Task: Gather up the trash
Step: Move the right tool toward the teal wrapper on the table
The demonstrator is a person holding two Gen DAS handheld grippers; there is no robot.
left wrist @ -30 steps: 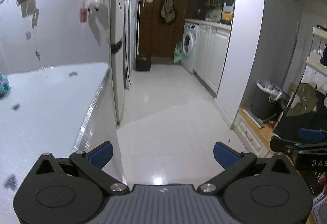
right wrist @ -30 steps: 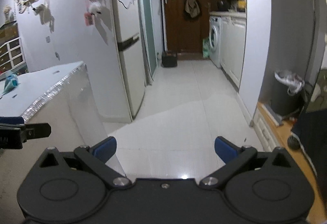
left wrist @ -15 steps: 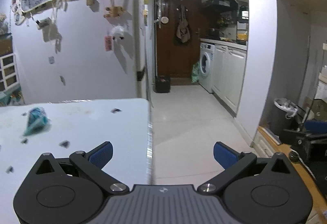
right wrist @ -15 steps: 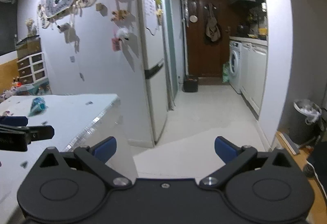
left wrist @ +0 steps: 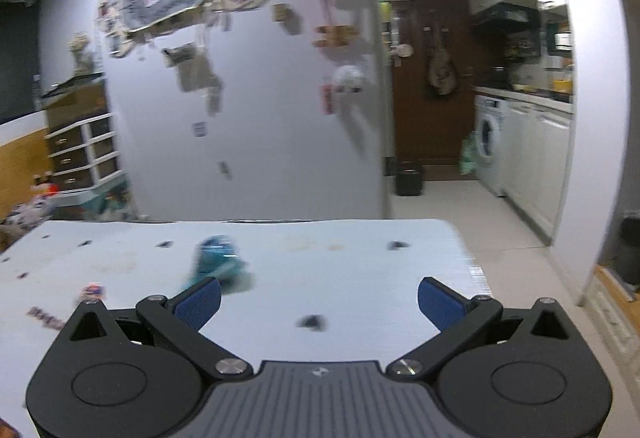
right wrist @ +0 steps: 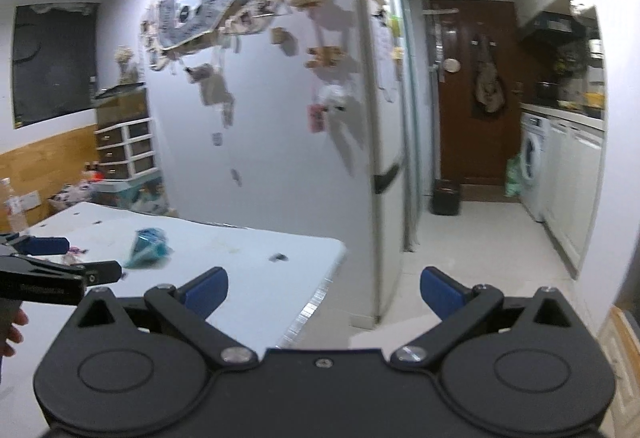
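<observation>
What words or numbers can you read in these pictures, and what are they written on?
None can be read for sure.
Left gripper: pale print along its side, too blurred to read.
Fridge: papers and magnets on the front, too small to read.
Wall hanging: patterned cloth, no letters clear.
Small scraps on the white table: dark marks, blurred.
Blue wrapper: no readable print.

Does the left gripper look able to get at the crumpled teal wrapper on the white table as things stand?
Probably yes: the left gripper is open, the teal wrapper lies just beyond its left finger on the white table, nothing between.
</observation>
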